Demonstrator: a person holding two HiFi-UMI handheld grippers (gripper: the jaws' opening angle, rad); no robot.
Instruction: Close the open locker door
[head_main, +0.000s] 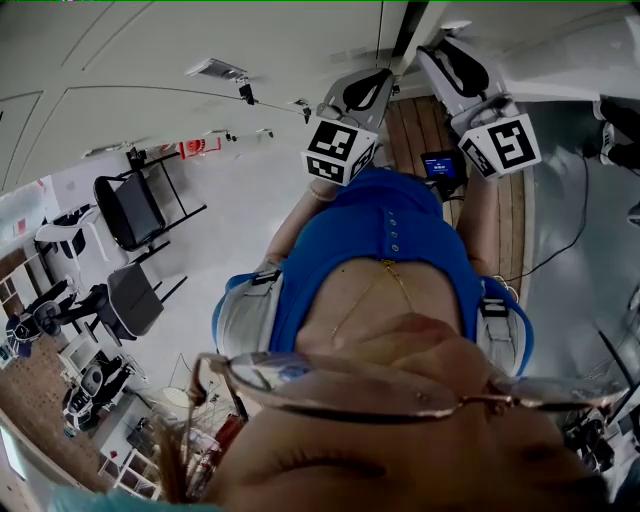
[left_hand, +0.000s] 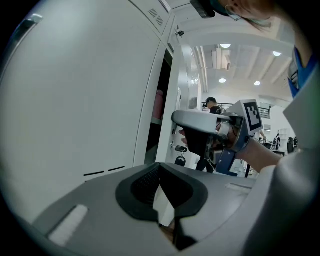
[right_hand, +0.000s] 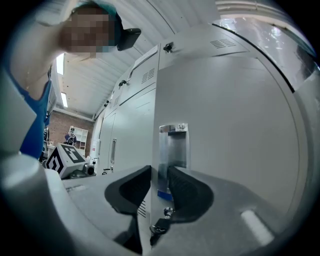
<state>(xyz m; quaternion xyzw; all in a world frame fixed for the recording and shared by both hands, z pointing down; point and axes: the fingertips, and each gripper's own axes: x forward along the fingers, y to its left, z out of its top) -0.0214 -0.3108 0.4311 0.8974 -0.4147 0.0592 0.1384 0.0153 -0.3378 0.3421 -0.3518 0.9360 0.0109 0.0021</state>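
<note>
White locker fronts (right_hand: 130, 135) run off to the left in the right gripper view, with a brick wall far behind. Ceiling lights (left_hand: 222, 80) and a distant person (left_hand: 212, 103) sit upper centre-right in the left gripper view.

Left gripper (left_hand: 165, 202) is clenched on a thin white edge of the locker door (left_hand: 75, 100), pads pinching the panel at bottom centre. The door face fills the left half of that view. Just right of it is a dark gap (left_hand: 159, 100) into the locker, with a pink item (left_hand: 159, 102) on a shelf inside. The door stands open.

Right gripper (right_hand: 159, 192) is clamped on the door's edge, one jaw each side, just below the metal handle plate (right_hand: 172, 145). A key (right_hand: 160, 225) hangs low between the jaws.

In the head view both grippers are at top centre, near each other. Folding chairs (head_main: 130, 210) stand well apart at left, with open floor (head_main: 240, 200) between them and the person.
</note>
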